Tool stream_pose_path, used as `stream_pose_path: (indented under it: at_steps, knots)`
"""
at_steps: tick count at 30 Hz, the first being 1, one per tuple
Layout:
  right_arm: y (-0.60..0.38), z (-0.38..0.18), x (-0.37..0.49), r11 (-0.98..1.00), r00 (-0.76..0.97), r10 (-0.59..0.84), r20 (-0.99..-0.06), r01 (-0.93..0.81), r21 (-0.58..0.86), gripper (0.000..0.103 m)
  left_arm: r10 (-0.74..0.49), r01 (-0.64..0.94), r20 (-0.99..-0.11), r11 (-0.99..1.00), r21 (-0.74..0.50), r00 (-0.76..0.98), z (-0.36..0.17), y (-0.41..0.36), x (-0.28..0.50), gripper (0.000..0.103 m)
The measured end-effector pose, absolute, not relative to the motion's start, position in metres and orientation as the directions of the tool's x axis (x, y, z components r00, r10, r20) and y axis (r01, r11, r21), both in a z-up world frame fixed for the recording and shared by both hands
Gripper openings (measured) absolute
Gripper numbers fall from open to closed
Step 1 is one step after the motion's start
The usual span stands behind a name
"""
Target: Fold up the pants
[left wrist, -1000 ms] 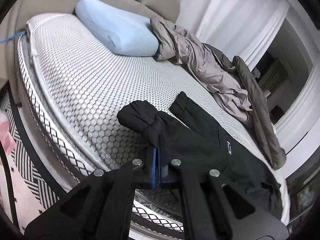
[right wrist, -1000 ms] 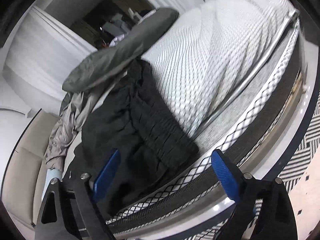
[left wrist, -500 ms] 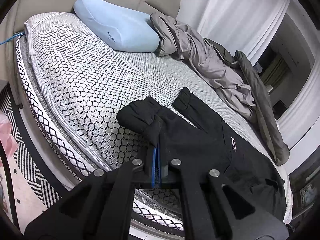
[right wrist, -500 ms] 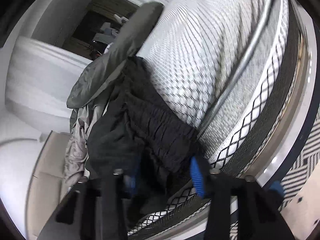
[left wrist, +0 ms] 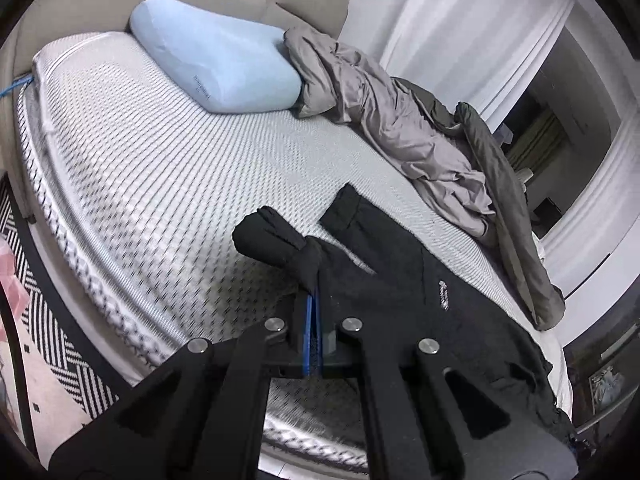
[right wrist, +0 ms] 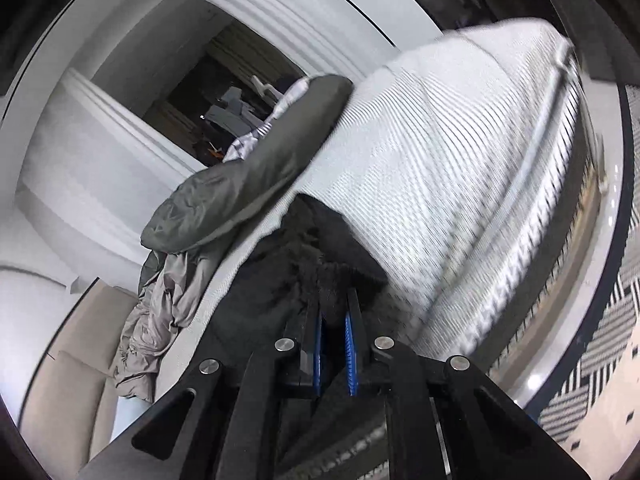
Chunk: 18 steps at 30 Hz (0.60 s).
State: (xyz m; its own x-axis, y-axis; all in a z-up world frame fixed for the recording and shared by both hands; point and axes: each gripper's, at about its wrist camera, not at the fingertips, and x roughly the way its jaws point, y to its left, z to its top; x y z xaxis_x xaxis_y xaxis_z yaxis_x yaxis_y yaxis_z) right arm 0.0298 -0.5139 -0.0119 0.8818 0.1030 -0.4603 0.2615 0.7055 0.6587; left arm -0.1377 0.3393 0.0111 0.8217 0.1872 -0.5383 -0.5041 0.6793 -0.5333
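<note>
jaws on the left gripper [left wrist: 315, 304] are pinched tight on a bunched leg of the black pants [left wrist: 420, 288], right gripper [right wrist: 334, 304] jaws squeezed onto the gathered waistband end, pants lying across the mattress [left wrist: 168, 168] toward 4 o'clock from the blue pillow [left wrist: 216, 68]

Black pants [left wrist: 420, 280] are lying spread across the near right part of the bed, both ends pinched up.

The two legs are pointing far-left; the far one is lying flat with its cuff turned toward the pillow side, while the near one is bunching and lifting where blue pads are clamping its fabric. A small white logo is showing near the hip. In the right wrist view the gathered waistband [right wrist: 336, 280] is rising off the surface, crumpled and partly blurred.
</note>
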Motion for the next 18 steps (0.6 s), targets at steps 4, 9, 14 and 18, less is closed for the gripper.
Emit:
stream_pose_path:
  at_steps: [4, 9, 14, 18]
  knots:
    - [-0.501, 0.033, 0.071, 0.754, 0.902, 0.070, -0.427, 0.233, 0.615, 0.008, 0.192, -0.480, -0.513, 0.709, -0.517, 0.837, 0.043, 0.344, -0.110, 0.000]
    - [-0.484, 0.075, 0.142, 0.796, 0.912, 0.043, -0.408, 0.215, 0.566, 0.008, 0.224, -0.476, -0.501, 0.750, -0.460, 0.836, 0.084, 0.348, -0.044, 0.000]
    - [-0.466, 0.095, 0.251, 0.820, 0.893, 0.047, -0.448, 0.221, 0.528, 0.009, 0.259, -0.502, -0.532, 0.775, -0.384, 0.806, 0.097, 0.357, 0.056, 0.000]
    - [-0.455, 0.089, 0.342, 0.843, 0.852, 0.030, -0.523, 0.260, 0.471, 0.027, 0.268, -0.537, -0.603, 0.779, -0.323, 0.751, 0.082, 0.372, 0.139, 0.005]
